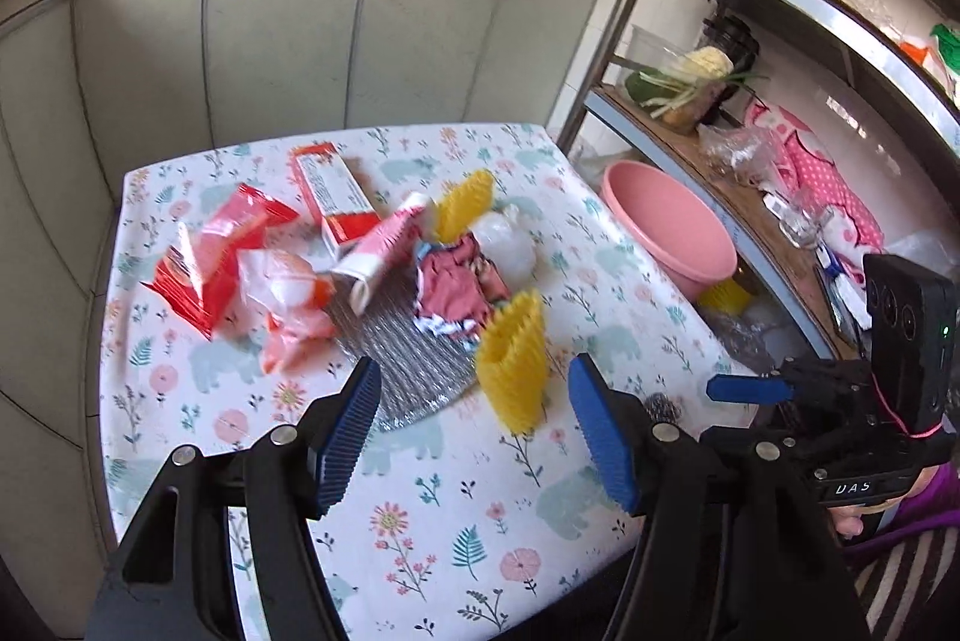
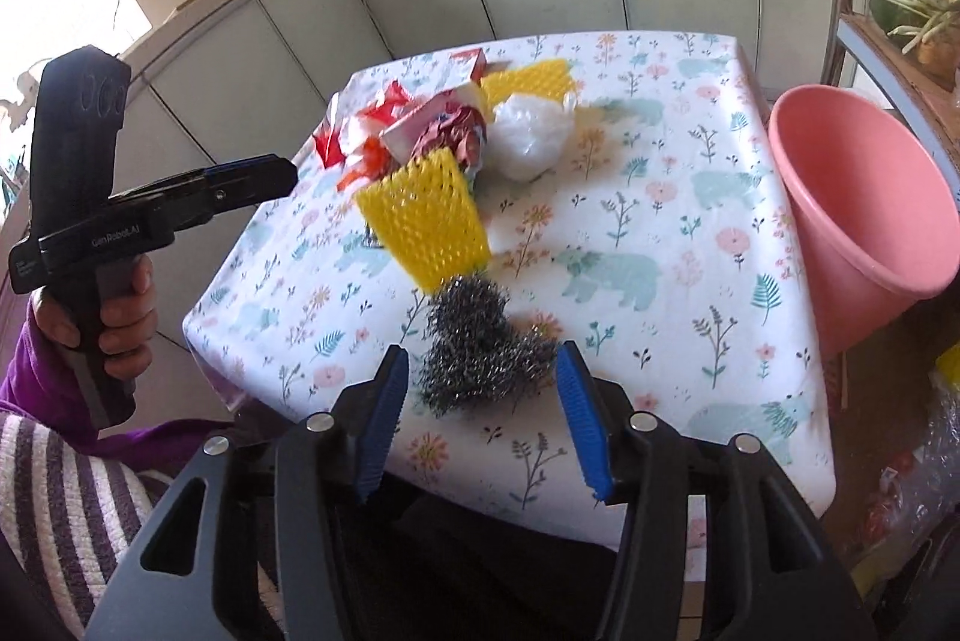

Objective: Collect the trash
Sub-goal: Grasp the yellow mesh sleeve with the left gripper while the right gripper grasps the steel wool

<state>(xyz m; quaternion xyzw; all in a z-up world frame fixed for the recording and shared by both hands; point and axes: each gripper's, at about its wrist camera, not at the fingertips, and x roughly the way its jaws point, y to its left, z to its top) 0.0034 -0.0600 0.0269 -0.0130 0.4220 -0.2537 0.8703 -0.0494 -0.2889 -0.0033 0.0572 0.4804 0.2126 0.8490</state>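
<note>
A pile of trash lies on the floral tablecloth [image 1: 456, 521]: red wrappers [image 1: 210, 251], a red-and-white box [image 1: 330, 191], two yellow foam nets [image 1: 516, 365], a white plastic bag [image 1: 504, 245], a crumpled pink wrapper [image 1: 456, 281] and a silver foil sheet [image 1: 408, 359]. My left gripper [image 1: 474, 437] is open and empty, just short of the near yellow net. My right gripper [image 2: 480, 419] is open, its fingers on either side of a steel wool scrubber [image 2: 474, 347] near the table's front edge. The near yellow net [image 2: 420, 215] lies just beyond the scrubber.
A pink plastic basin [image 2: 858, 197] stands beside the table on the right, also in the left wrist view [image 1: 666, 227]. A metal shelf rack [image 1: 780, 149] with vegetables and bags is further right. Grey cabinets [image 1: 288, 41] stand behind the table.
</note>
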